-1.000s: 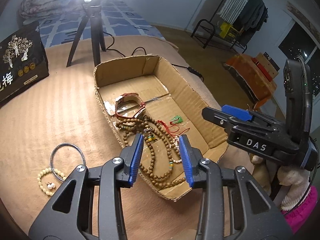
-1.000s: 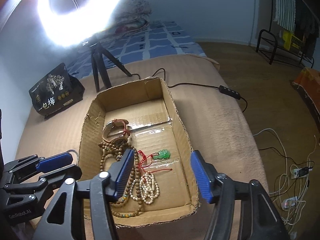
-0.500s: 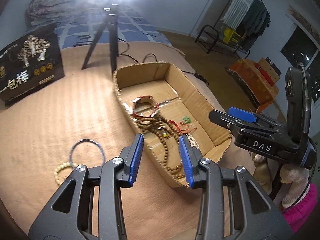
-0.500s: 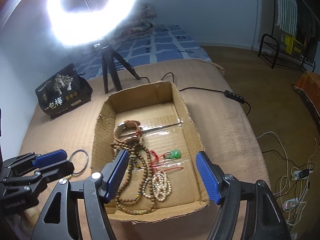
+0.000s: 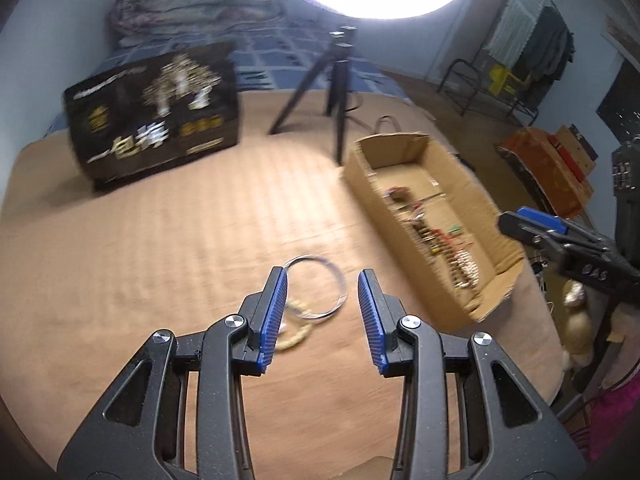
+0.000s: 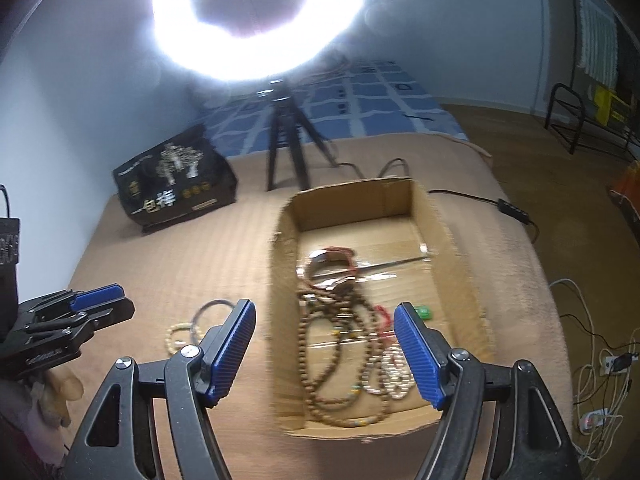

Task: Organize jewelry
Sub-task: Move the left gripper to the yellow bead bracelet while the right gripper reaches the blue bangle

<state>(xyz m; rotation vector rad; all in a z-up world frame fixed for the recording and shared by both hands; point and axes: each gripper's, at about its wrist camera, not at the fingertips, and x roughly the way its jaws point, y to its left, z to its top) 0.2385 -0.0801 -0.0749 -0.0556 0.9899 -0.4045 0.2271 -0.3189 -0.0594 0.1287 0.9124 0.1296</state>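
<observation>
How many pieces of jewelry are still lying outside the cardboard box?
2: a metal bangle and a pale bead bracelet, overlapping on the brown cover left of the cardboard box. Others may be hidden.

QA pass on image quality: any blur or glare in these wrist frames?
Left wrist: motion blur smears the black box and cardboard box; tool sharp. Right wrist: ring light blows out the top; beads soft.

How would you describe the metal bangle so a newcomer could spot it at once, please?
Find the cardboard box on the tan blanket. The metal bangle lies outside it, on the side nearer the black bag. Unlike the pale bead bracelet overlapping it, it is one thin, plain silvery ring.
</observation>
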